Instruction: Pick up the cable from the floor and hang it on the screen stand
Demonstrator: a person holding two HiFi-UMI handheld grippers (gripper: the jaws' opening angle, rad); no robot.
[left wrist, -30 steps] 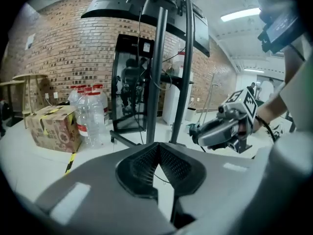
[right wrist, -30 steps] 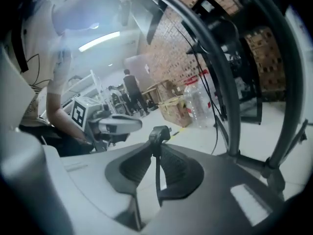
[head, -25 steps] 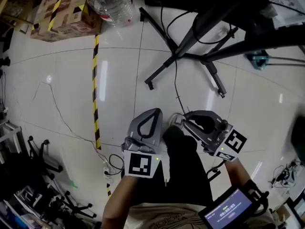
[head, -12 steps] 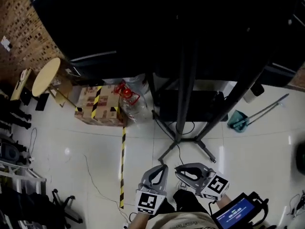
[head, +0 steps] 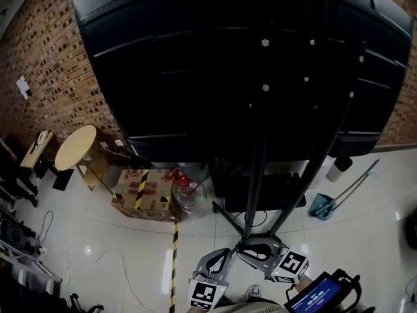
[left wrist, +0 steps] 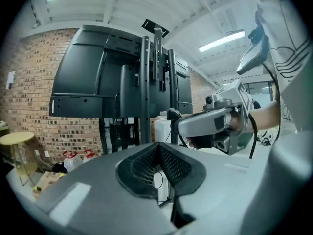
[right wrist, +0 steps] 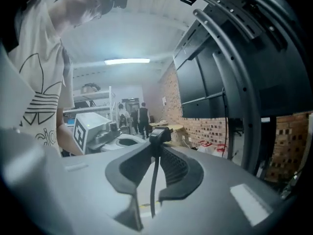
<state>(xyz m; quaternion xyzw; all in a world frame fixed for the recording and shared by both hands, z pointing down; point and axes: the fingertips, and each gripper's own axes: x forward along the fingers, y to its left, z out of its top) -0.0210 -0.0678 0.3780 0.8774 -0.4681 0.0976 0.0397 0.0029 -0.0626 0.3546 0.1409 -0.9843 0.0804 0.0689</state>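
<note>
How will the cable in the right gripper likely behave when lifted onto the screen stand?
Probably floppy: the cable droops straight down below the right gripper. Likely light, being thin. It might slide, since the jaws pinch it just below its plug.

A workshop or lab room: bare brick wall (head: 55, 77) at upper left, glossy white tiled floor (head: 117, 246) with yellow-black hazard tape (head: 173, 266) at lower centre, cardboard box (head: 140, 197), large screen (head: 215, 64) on a stand (head: 255, 194).

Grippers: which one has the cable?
The right gripper: a black cable is pinched between its fingers, plug at the tips. The left gripper has its fingers shut with nothing between them.
</note>
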